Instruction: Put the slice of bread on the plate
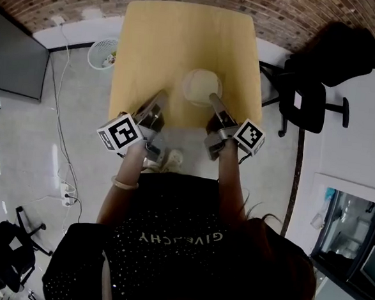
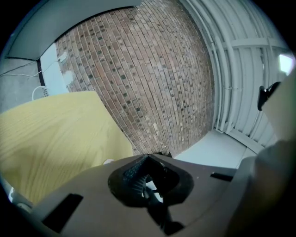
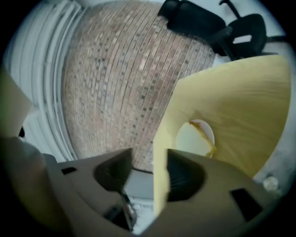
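Note:
On the yellow wooden table (image 1: 182,37), near its front edge, stands a white plate (image 1: 184,93) with a pale slice of bread (image 1: 202,85) lying on it. My right gripper (image 1: 214,100) hovers at the plate's near right rim. In the right gripper view the right gripper (image 3: 149,159) is open with nothing between its jaws, and the bread (image 3: 192,141) on the plate (image 3: 211,131) lies just beyond them. My left gripper (image 1: 159,99) is over the table's front edge, left of the plate. In its own view the left gripper (image 2: 144,163) has its dark pads together and holds nothing.
A white wire wastebasket (image 1: 103,52) stands on the floor at the table's back left. Black office chairs (image 1: 320,78) are to the right. A dark screen (image 1: 14,57) is at the far left, and a brick wall (image 2: 152,78) lies behind the table. The person's body fills the lower head view.

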Demonstrator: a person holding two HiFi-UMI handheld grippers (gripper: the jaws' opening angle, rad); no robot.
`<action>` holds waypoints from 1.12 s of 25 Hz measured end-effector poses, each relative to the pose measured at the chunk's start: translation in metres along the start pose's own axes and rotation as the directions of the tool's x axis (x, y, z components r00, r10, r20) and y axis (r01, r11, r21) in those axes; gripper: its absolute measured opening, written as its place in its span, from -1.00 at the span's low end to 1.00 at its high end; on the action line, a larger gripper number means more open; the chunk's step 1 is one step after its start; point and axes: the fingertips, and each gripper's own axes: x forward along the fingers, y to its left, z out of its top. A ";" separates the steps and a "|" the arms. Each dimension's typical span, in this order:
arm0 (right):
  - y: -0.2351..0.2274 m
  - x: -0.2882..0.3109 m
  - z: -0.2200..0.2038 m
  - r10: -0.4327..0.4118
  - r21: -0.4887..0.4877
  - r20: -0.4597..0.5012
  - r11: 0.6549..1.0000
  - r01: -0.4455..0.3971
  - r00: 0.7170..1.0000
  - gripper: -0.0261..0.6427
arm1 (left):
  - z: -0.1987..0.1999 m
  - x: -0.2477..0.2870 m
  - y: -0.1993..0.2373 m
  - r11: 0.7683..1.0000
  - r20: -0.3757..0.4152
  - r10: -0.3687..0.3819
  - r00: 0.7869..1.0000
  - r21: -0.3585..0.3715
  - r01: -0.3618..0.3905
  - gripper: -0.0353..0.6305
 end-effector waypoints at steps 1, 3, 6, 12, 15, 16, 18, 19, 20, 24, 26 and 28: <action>0.007 -0.008 0.006 0.052 0.059 0.071 0.997 -0.056 0.996 -0.66 | -0.003 0.001 -0.002 1.000 -0.010 -0.010 1.000 0.002 0.010 -0.86; 0.018 -0.023 0.016 0.126 0.135 0.175 0.979 -0.151 0.976 -0.89 | -0.008 0.004 -0.007 0.999 -0.031 -0.030 0.999 0.008 0.031 -0.86; 0.029 -0.040 0.023 0.188 0.117 0.213 0.969 -0.216 0.959 -0.89 | -0.018 0.011 -0.018 0.998 -0.072 -0.057 0.996 0.022 0.058 -0.86; 0.047 -0.070 0.026 0.256 0.018 0.246 0.963 -0.268 0.935 -0.89 | -0.038 0.021 -0.036 0.994 -0.139 -0.104 0.985 0.032 0.109 -0.86; 0.046 -0.084 0.028 0.250 0.004 0.259 0.966 -0.260 0.933 -0.89 | -0.050 0.025 -0.044 0.991 -0.167 -0.119 0.979 0.036 0.127 -0.86; 0.045 -0.089 0.029 0.249 0.007 0.268 0.966 -0.260 0.931 -0.89 | -0.054 0.027 -0.047 0.990 -0.177 -0.125 0.976 0.039 0.133 -0.86; 0.044 -0.097 0.030 0.245 0.007 0.284 0.966 -0.258 0.927 -0.89 | -0.060 0.028 -0.052 0.989 -0.193 -0.133 0.972 0.042 0.143 -0.86; 0.044 -0.099 0.030 0.243 0.005 0.290 0.967 -0.255 0.926 -0.89 | -0.061 0.028 -0.053 0.988 -0.198 -0.135 0.971 0.042 0.146 -0.86; 0.042 -0.100 0.031 0.240 0.005 0.293 0.968 -0.252 0.925 -0.89 | -0.062 0.028 -0.053 0.988 -0.202 -0.137 0.970 0.042 0.148 -0.86; 0.039 -0.100 0.029 0.229 0.011 0.295 0.970 -0.243 0.928 -0.89 | -0.063 0.030 -0.053 0.988 -0.210 -0.139 0.968 0.039 0.150 -0.86; 0.038 -0.099 0.027 0.229 0.014 0.289 0.970 -0.243 0.929 -0.89 | -0.063 0.029 -0.052 0.988 -0.209 -0.136 0.968 0.040 0.147 -0.86; 0.038 -0.098 0.025 0.229 0.015 0.283 0.970 -0.243 0.931 -0.89 | -0.063 0.028 -0.052 0.988 -0.207 -0.133 0.969 0.044 0.145 -0.86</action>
